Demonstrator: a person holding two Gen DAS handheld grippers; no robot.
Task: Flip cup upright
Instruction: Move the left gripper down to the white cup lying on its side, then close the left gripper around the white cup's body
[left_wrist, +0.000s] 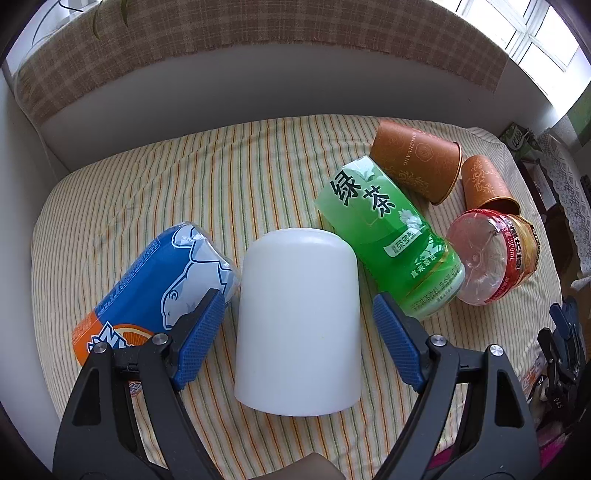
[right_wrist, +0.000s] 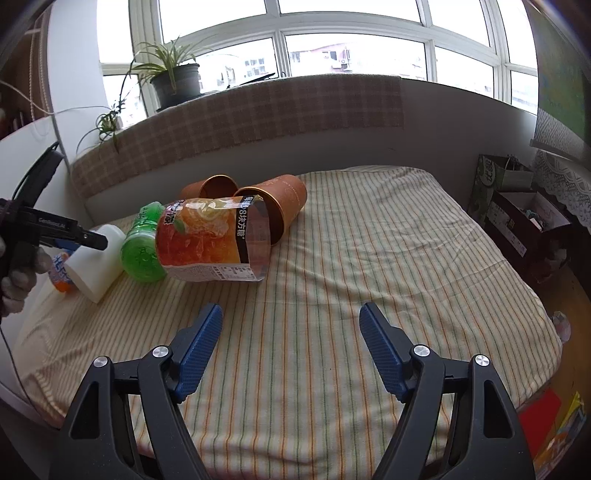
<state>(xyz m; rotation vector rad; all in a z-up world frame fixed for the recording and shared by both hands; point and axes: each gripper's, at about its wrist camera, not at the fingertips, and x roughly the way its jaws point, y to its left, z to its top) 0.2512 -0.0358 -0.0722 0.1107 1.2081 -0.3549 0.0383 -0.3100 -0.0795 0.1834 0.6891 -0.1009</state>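
1. A blue and orange can with a polar bear print lies on its side on the striped bed, at the left end of the row of things.
2. The white cup sits just right of the can. It is plain, smooth, matte and opaque, with a rounded closed end facing away from the left wrist camera and its wide rim nearest the camera. It has no handle or print that shows.
3. The left tongs are spread wide, one blue pad on each side of the cup, with a gap at both sides; they grip nothing.
4. A green tea bottle lies just right of the cup, then a clear orange-labelled bottle, with two brown paper cups tipped over behind them.
5. The right tongs hover wide open over bare bed, well apart from the white cup, and hold nothing.
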